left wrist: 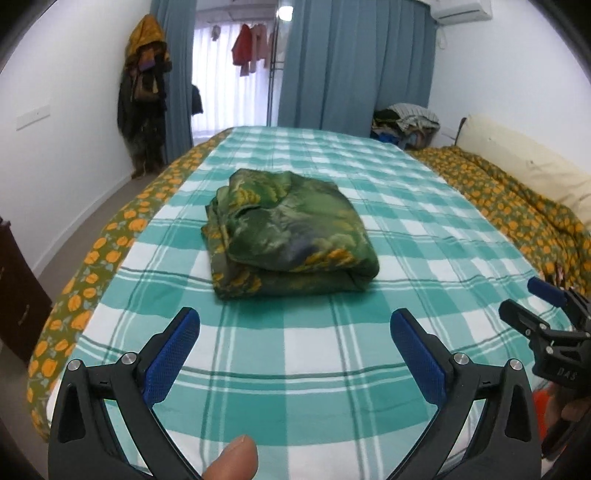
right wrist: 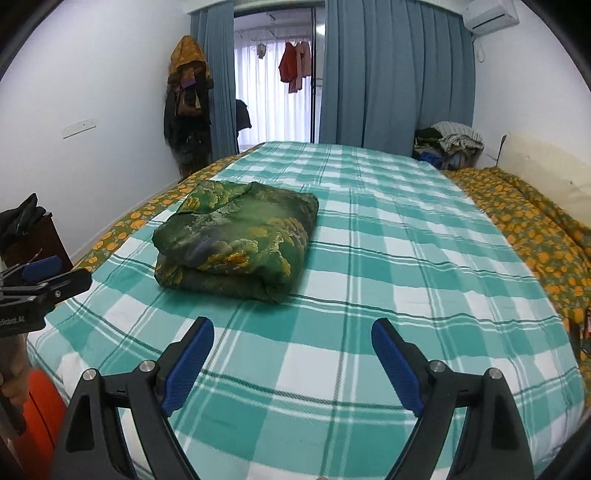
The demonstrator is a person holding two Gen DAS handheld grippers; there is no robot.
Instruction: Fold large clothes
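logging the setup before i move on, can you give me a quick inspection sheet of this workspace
surface: bed with a green and white checked sheet, lying flat.
job's things: green patterned garment folded into a compact bundle, resting on the sheet.
clutter: heap of clothes by the far corner; orange flowered quilt along the right edge.
grippers: left claw open, empty, short of the garment; right claw open, empty, also short of it.
cables: nothing seen.
surroundings: blue curtains, coats hung in the corner, laundry hanging behind the curtains, air conditioner high on the wall.

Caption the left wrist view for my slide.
Open left hand-held gripper facing folded green garment on checked bed.
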